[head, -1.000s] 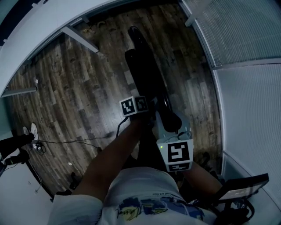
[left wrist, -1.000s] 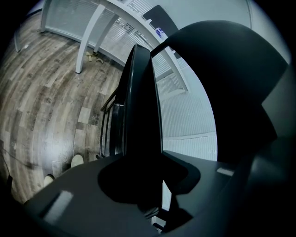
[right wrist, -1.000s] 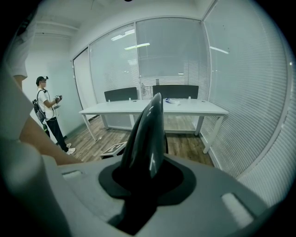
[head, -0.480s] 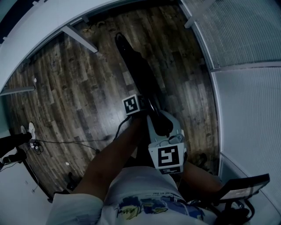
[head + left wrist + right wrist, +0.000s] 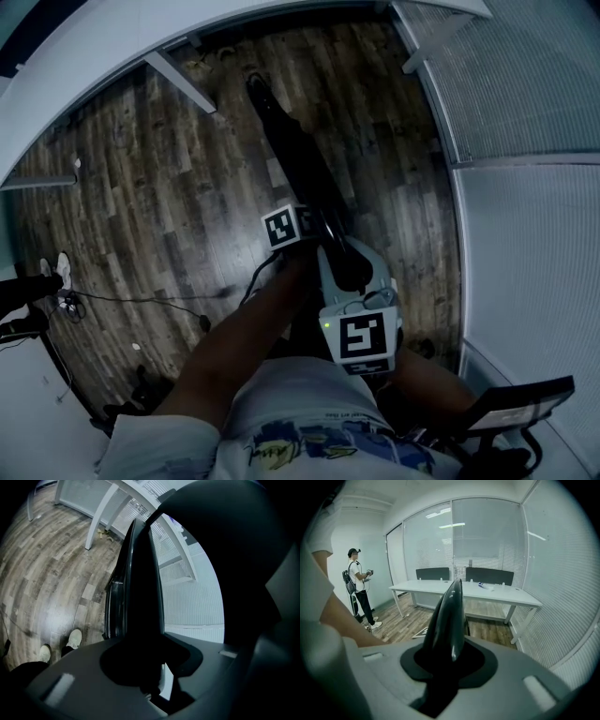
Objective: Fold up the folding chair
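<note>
Your left claw (image 5: 140, 667) is clamped on the folding chair (image 5: 295, 157), only a dark silhouette there. Your right claw (image 5: 445, 665), jaws just closing further, grips its edge. Seen from your head, the chair runs from centre toward 12 o'clock over the floor (image 5: 159, 187), near end hidden behind both claws.

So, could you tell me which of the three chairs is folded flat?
The black folding chair up close, collapsed into one thin slab. The other two chairs stand far off behind the white table, only their backs showing.
</note>
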